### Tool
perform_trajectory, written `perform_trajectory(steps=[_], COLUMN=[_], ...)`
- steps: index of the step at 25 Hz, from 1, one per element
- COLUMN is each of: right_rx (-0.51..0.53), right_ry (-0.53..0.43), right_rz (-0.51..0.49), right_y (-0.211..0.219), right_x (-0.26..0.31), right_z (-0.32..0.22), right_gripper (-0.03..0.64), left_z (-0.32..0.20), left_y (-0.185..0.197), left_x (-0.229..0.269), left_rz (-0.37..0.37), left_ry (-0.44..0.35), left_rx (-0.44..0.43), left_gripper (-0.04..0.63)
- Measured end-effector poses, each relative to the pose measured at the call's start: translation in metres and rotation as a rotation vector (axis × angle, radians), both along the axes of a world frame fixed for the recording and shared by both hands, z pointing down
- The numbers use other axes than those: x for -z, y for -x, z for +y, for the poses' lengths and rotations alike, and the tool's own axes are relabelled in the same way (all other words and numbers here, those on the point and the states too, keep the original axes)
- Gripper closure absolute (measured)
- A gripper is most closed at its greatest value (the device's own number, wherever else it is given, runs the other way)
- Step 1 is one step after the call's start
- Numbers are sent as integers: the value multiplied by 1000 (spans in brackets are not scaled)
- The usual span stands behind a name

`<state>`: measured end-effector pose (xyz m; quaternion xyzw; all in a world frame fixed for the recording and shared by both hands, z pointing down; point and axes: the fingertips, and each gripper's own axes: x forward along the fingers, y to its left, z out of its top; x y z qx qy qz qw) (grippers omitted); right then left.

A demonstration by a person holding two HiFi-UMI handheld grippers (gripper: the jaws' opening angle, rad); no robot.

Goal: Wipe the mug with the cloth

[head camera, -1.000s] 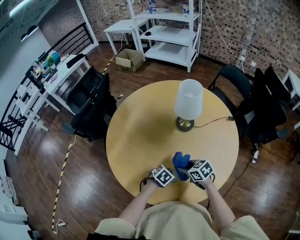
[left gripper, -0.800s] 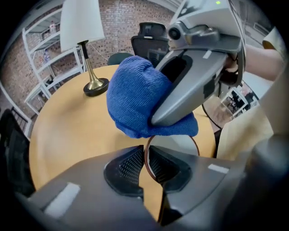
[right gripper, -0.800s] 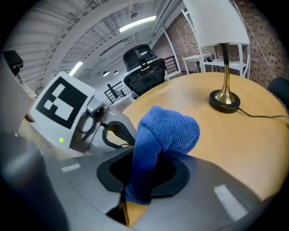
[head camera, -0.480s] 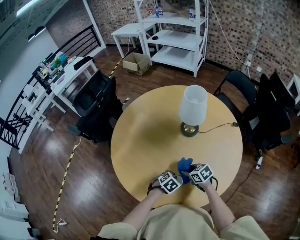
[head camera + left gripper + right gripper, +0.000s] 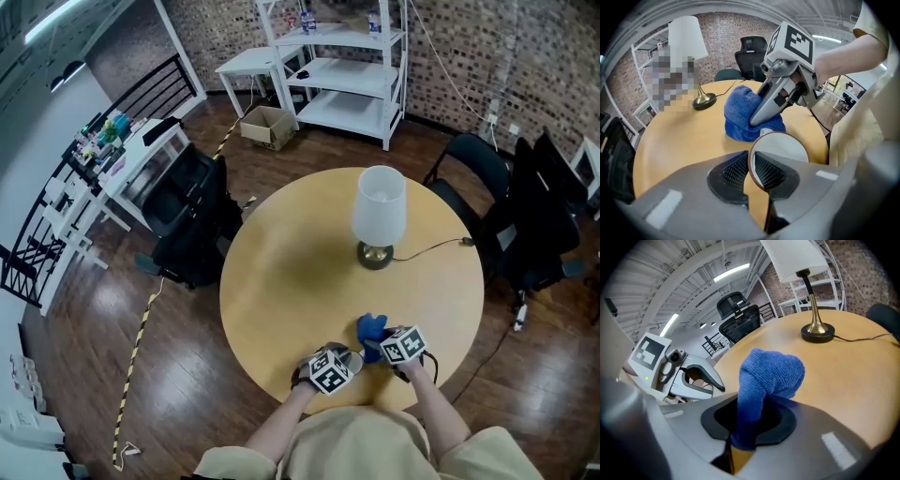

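Observation:
A white mug (image 5: 785,147) with a brown rim is pinched by its wall between the jaws of my left gripper (image 5: 751,171), which is shut on it. In the head view the left gripper (image 5: 336,361) is at the table's near edge. My right gripper (image 5: 745,427) is shut on a blue cloth (image 5: 771,373), whose bunched end sticks up past the jaws. The cloth (image 5: 738,112) and the right gripper (image 5: 759,119) hover just beyond the mug's mouth, close to it; contact cannot be told. From the head, the cloth (image 5: 370,328) lies just ahead of the right gripper (image 5: 386,349).
A lamp (image 5: 378,211) with a white shade and brass foot stands on the round wooden table (image 5: 281,272), its cord running right. Black chairs (image 5: 187,216) (image 5: 534,225) flank the table. A white shelf unit (image 5: 347,66) stands behind.
The left gripper with the mug has drawn back slightly toward the near table edge. The right gripper and cloth stay about where they were.

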<state>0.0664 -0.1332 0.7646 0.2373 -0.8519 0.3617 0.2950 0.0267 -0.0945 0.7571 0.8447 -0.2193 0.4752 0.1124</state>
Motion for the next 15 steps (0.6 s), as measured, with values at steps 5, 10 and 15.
perform_trajectory(steps=[5,10,15], right_rx=[-26,-9,-170], right_ry=[39,71,72], right_rz=[-19,-13,-182], right_y=[-1,18,5], right_x=[-7,-22,-2], right_z=[12,36,17], right_gripper=[541,541,541], left_z=[-4,-4,2], left_y=[21,38,40], left_x=[2,0,0], left_rz=[129,203,213], left_ry=[1,6,11], left_rx=[137,216,200], left_gripper=[563,561,563])
